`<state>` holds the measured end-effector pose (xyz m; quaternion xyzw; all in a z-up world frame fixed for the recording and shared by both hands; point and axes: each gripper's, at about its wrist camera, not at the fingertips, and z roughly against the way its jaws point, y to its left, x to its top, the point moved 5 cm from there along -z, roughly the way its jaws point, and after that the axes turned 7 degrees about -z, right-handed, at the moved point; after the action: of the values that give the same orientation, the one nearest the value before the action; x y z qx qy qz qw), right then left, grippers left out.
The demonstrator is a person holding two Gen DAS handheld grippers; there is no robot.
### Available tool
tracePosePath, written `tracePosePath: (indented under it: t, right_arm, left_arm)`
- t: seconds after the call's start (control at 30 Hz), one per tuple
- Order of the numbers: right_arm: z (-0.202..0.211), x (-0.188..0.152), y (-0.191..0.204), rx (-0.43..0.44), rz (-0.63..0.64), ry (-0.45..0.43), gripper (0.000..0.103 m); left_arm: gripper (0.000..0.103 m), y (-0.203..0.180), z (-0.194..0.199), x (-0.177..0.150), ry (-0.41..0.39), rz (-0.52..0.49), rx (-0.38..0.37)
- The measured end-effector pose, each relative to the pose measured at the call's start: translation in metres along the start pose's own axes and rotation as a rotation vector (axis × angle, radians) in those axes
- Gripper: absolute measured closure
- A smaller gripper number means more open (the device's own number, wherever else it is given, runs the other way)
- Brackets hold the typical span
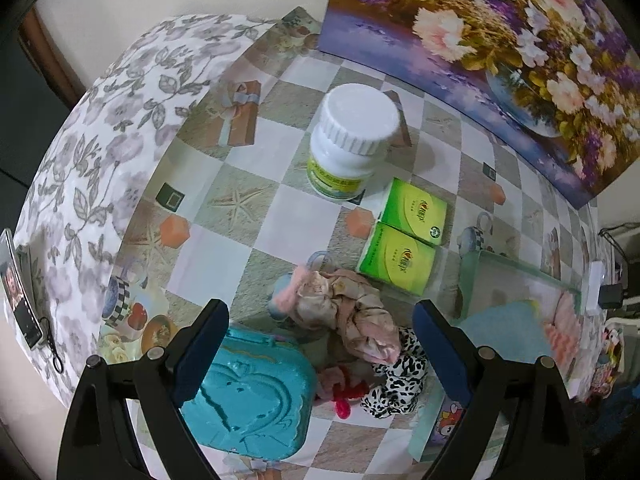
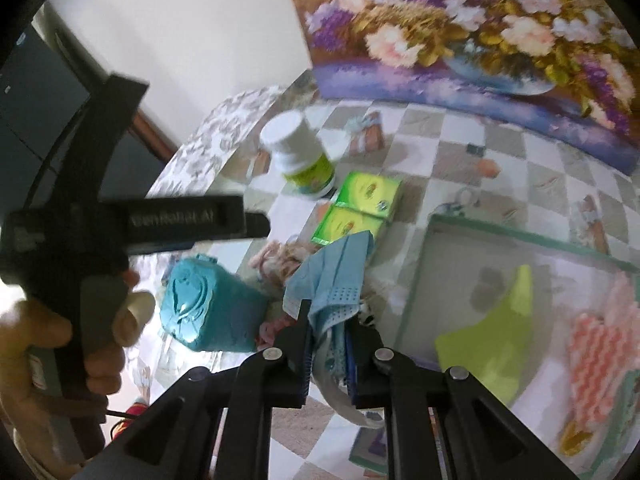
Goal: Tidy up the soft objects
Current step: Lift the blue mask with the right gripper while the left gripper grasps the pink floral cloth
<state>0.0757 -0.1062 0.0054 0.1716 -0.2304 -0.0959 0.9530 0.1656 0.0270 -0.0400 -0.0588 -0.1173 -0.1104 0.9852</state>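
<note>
My left gripper hangs open above a heap of soft things on the checked tablecloth. The heap holds a beige and pink cloth doll, a black-and-white spotted cloth and a small red piece. Nothing is touched by its fingers. My right gripper is shut on a light blue face mask, held up off the table with its strap hanging below the fingers. To the right lies a pale green tray holding a yellow-green cloth and a pink and white knit cloth.
A teal hard case lies just left of the heap. Behind it stand a white bottle and two green tissue packs. A flower painting leans along the back edge. A person's hand holds the left gripper's handle.
</note>
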Motion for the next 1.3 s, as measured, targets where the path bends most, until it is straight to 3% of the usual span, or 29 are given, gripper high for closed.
tracePosePath:
  t: [0.17, 0.43, 0.47, 0.53, 0.73, 0.87, 1.0, 1.17, 1.23, 1.3]
  right_arm:
    - [0.017, 0.012, -0.017, -0.016, -0.052, -0.049, 0.089]
    - [0.015, 0.013, -0.03, -0.011, -0.091, -0.041, 0.089]
    - [0.015, 0.012, -0.031, -0.011, -0.093, -0.041, 0.089]
    - [0.015, 0.012, -0.034, -0.01, -0.101, -0.04, 0.089]
    - [0.014, 0.013, -0.048, -0.02, -0.142, -0.041, 0.089]
    - [0.015, 0.014, -0.054, -0.019, -0.163, -0.043, 0.089]
    - [0.016, 0.015, -0.055, -0.015, -0.167, -0.045, 0.089]
    - [0.016, 0.014, -0.054, -0.012, -0.171, -0.045, 0.089]
    - [0.016, 0.014, -0.055, -0.01, -0.174, -0.045, 0.089]
    - [0.016, 0.014, -0.056, -0.007, -0.177, -0.045, 0.089]
  left_arm:
    - [0.01, -0.013, -0.009, 0.0, 0.007, -0.049, 0.023]
    - [0.012, -0.046, -0.027, -0.002, 0.012, -0.198, 0.085]
    - [0.015, -0.049, -0.03, -0.002, 0.016, -0.214, 0.101]
    - [0.031, -0.053, -0.038, -0.003, 0.031, -0.242, 0.135]
    - [0.033, -0.067, -0.057, -0.01, 0.081, -0.311, 0.146]
    - [0.041, -0.073, -0.068, -0.014, 0.11, -0.348, 0.166]
    - [0.052, -0.075, -0.073, -0.014, 0.111, -0.359, 0.184]
    - [0.071, -0.08, -0.078, -0.023, 0.118, -0.368, 0.228]
    - [0.084, -0.078, -0.078, -0.024, 0.115, -0.361, 0.228]
    - [0.087, -0.078, -0.076, -0.023, 0.106, -0.356, 0.222]
